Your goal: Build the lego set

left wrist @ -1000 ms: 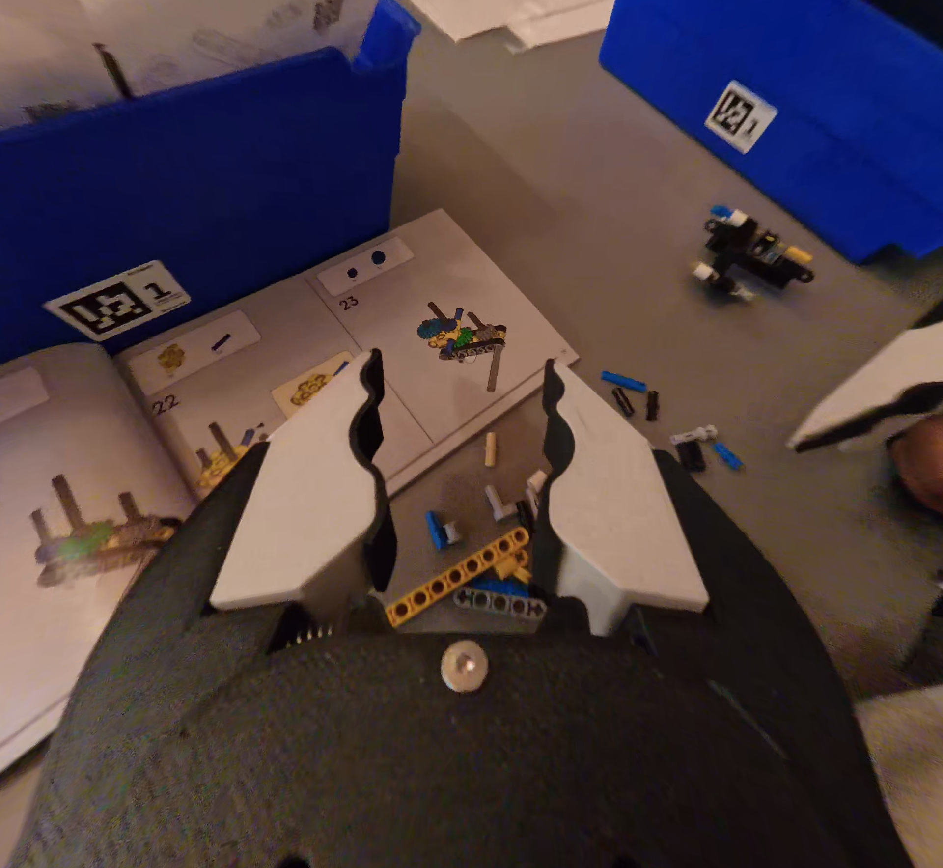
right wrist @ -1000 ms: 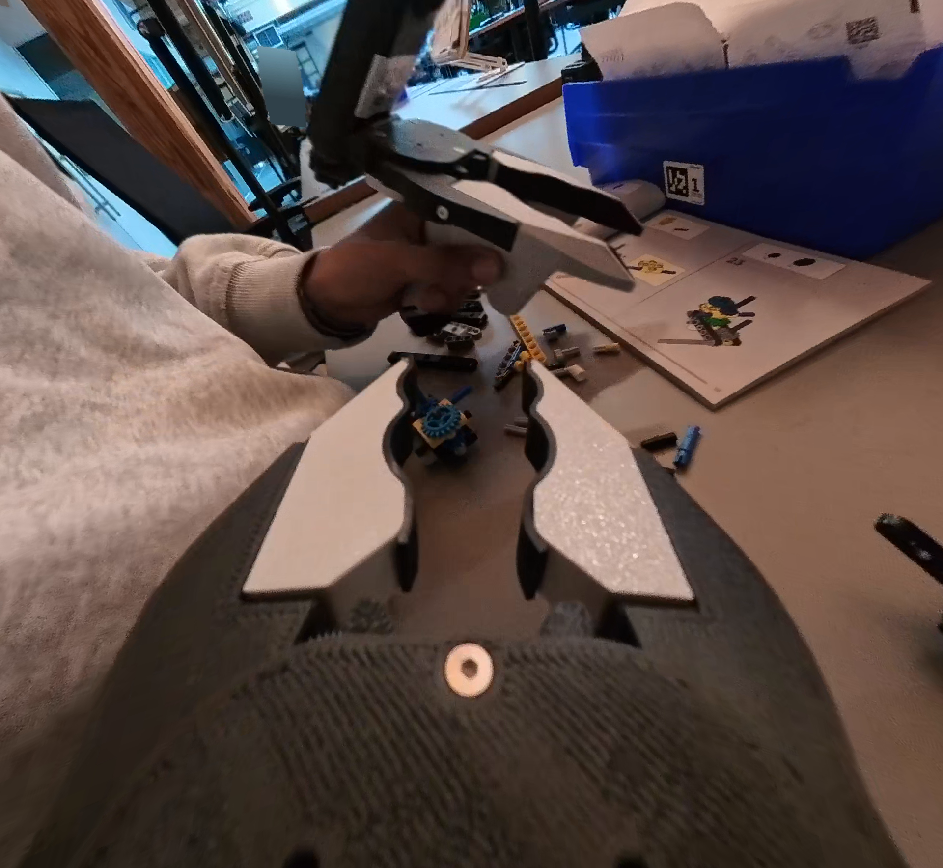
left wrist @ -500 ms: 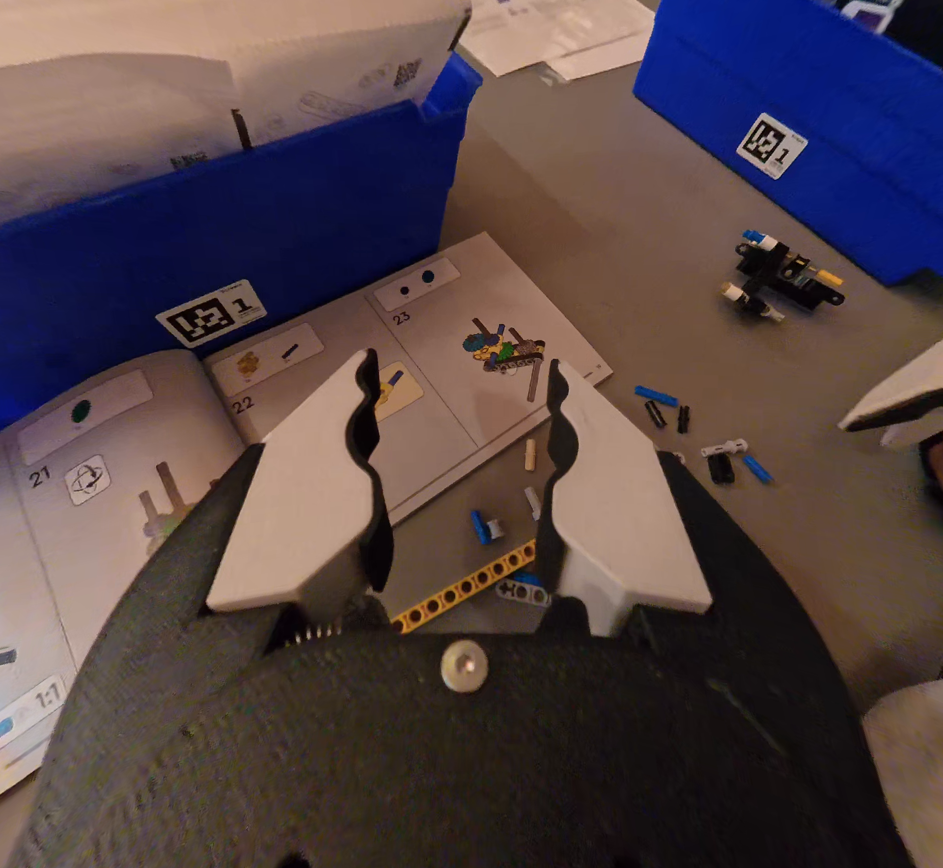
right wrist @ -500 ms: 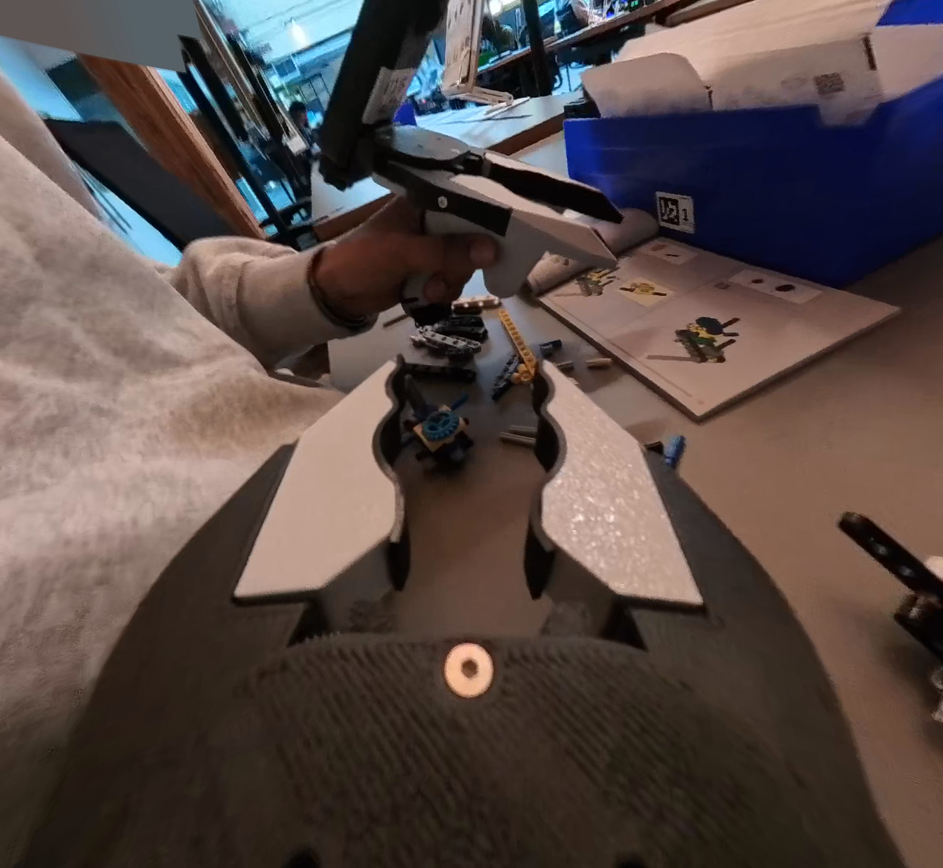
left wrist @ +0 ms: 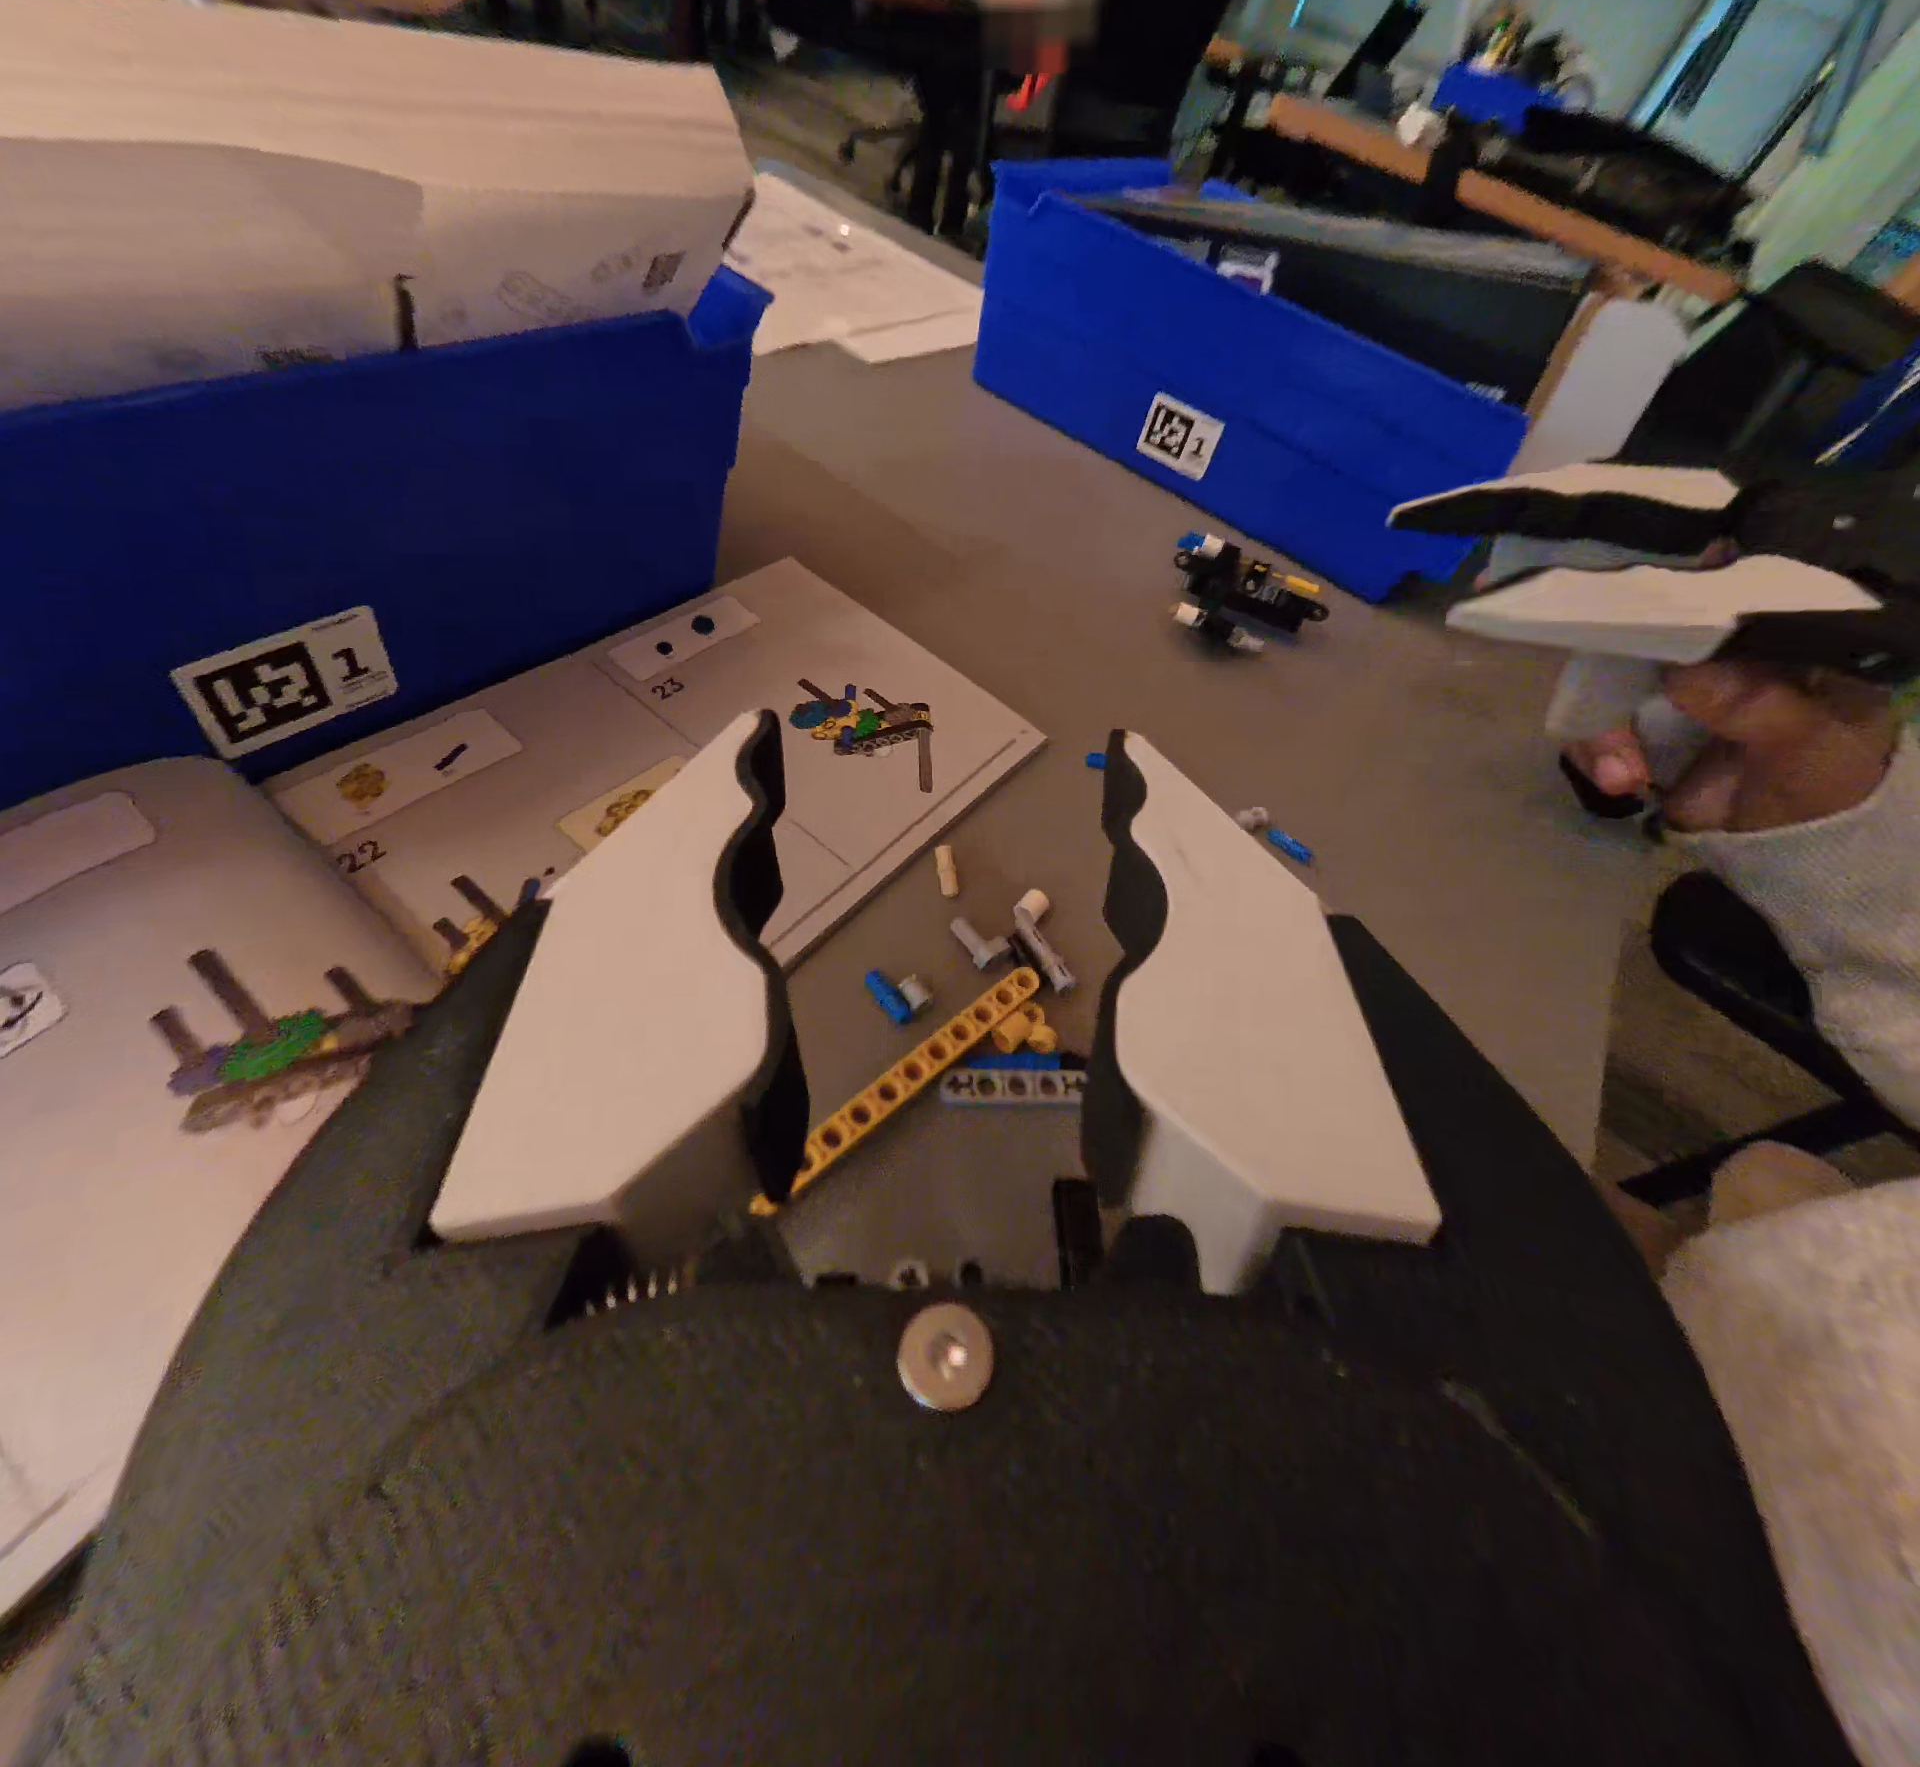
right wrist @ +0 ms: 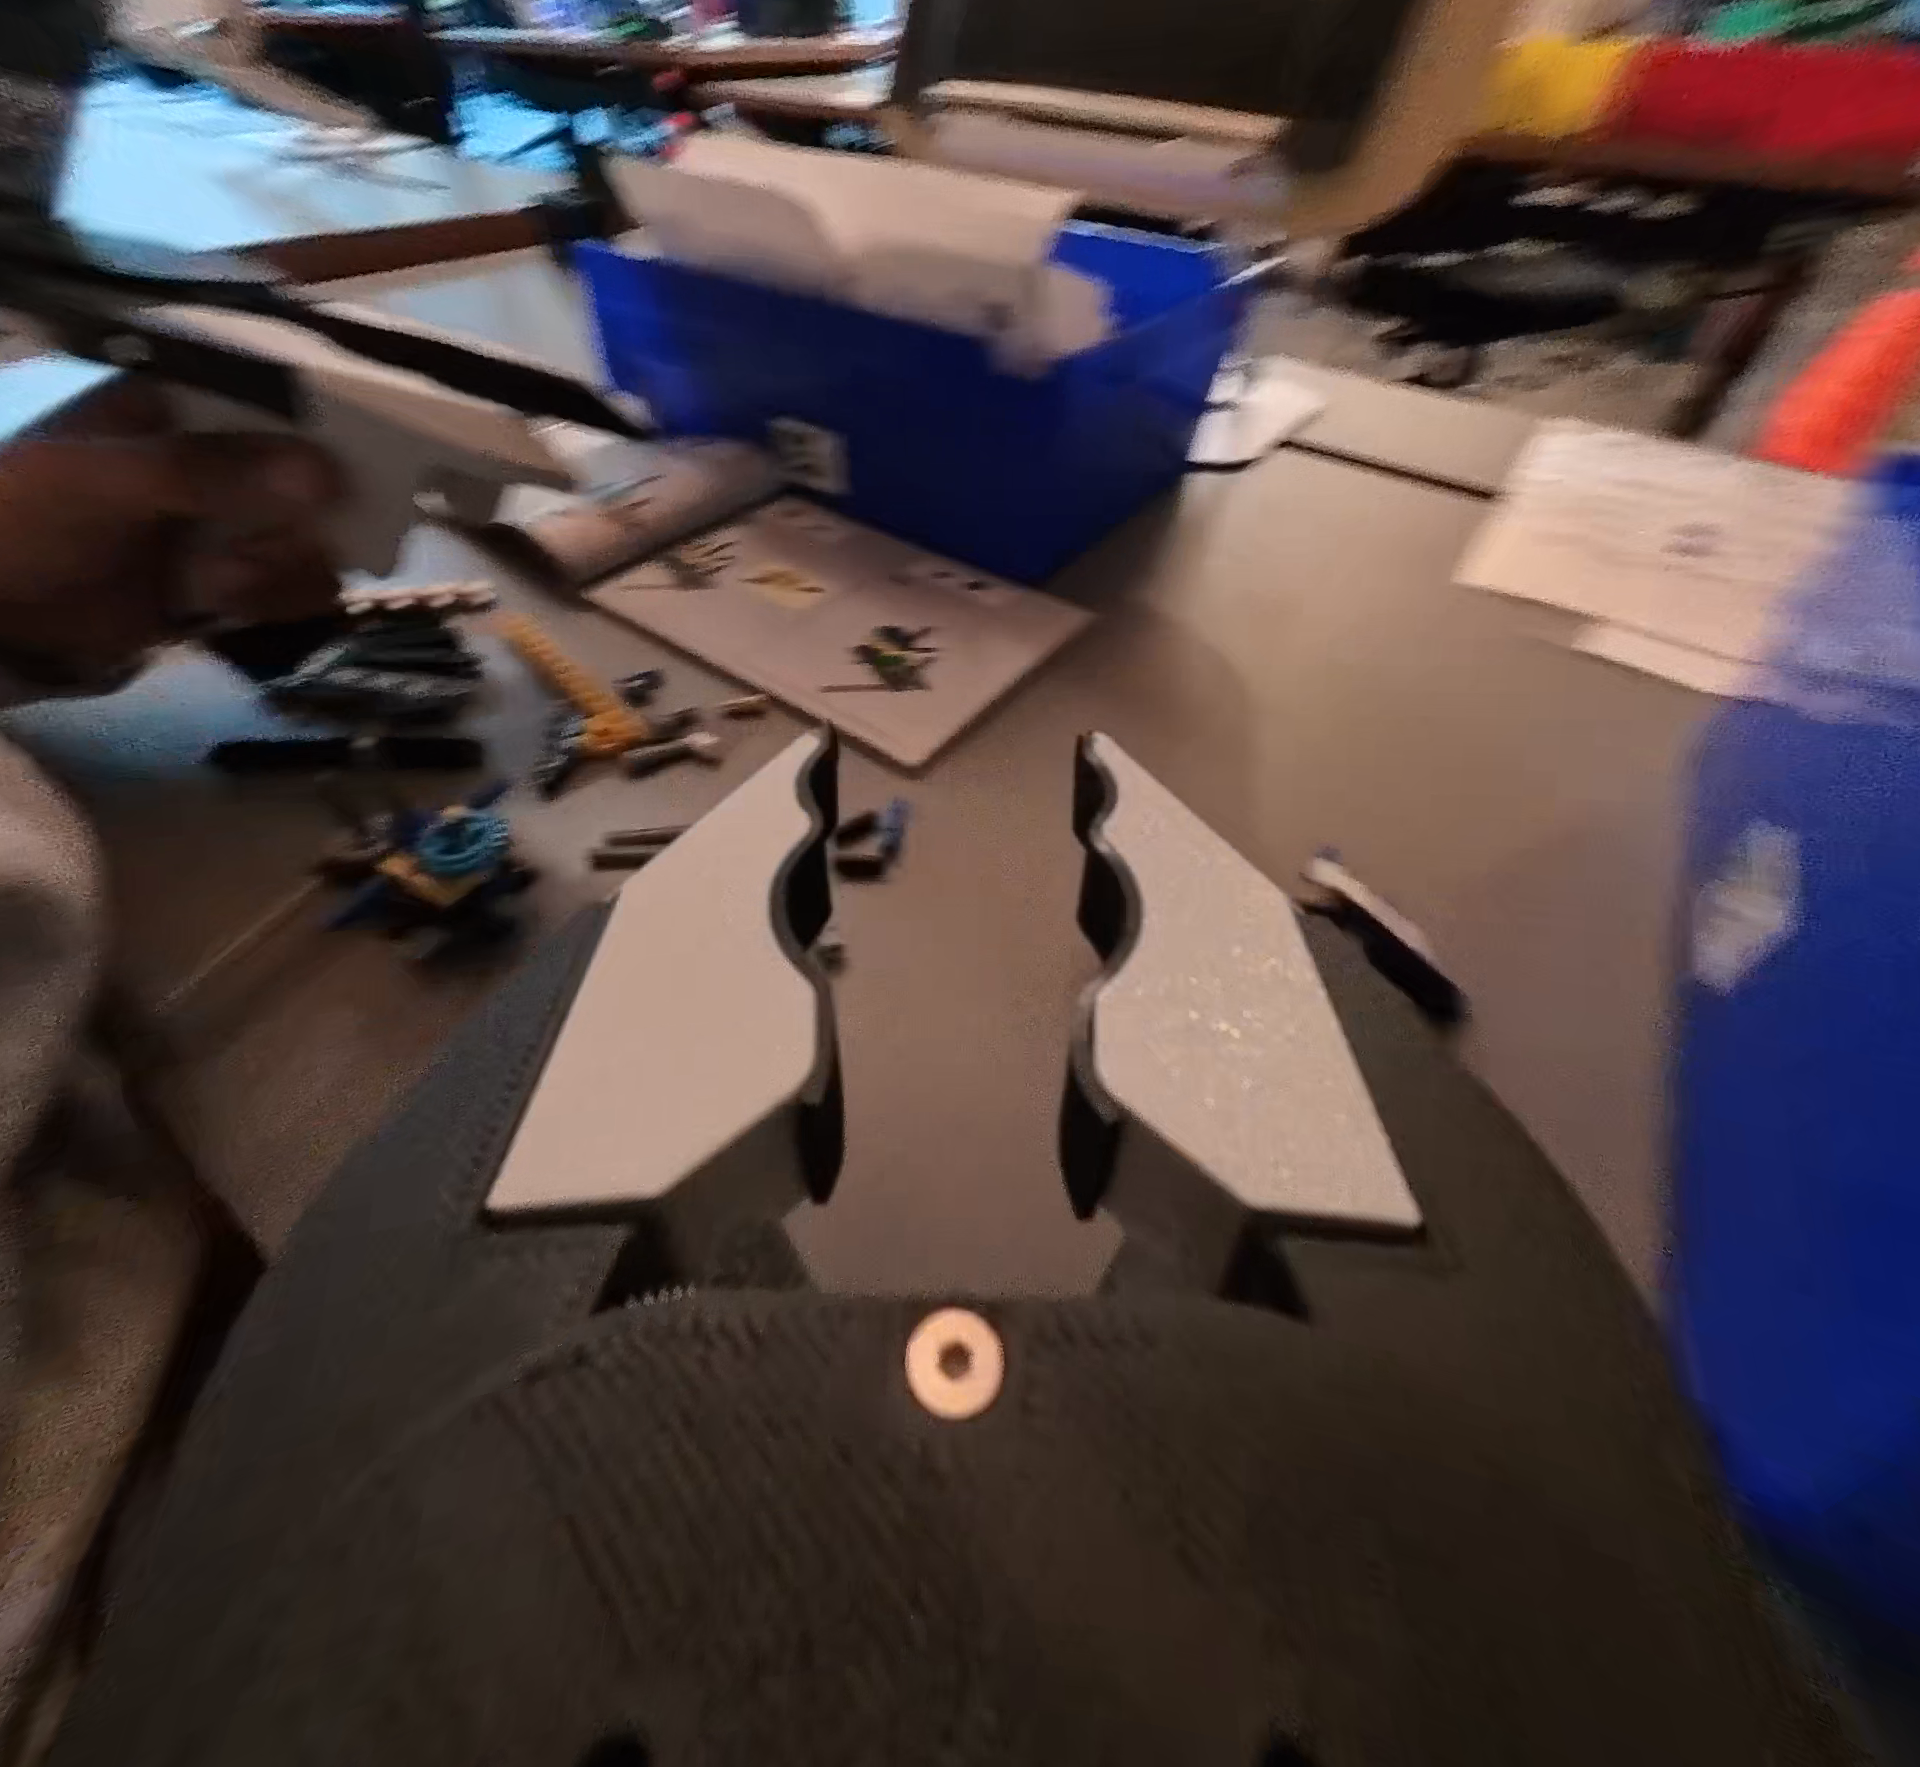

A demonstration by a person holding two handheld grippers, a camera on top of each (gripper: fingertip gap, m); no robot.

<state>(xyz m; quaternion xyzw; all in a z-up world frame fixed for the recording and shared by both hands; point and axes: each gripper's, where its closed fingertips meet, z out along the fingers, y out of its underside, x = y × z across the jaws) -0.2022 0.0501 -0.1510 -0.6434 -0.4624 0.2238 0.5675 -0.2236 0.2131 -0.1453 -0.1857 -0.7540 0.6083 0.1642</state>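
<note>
Both claws are spread and hold nothing: my left gripper [left wrist: 940, 761] hangs at frame centre over a yellow beam [left wrist: 914, 1078] and small loose pins [left wrist: 1013, 928] on the grey table [left wrist: 1039, 491]. My right gripper [right wrist: 956, 761] is blurred. An open instruction booklet [left wrist: 582, 782] lies centre-left before a blue bin [left wrist: 416, 512].

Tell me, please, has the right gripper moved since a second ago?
Yes. The right gripper has swung to its right: the gear assembly, earlier between its fingers, now lies off to their left, and a blue bin fills the right edge.
</note>
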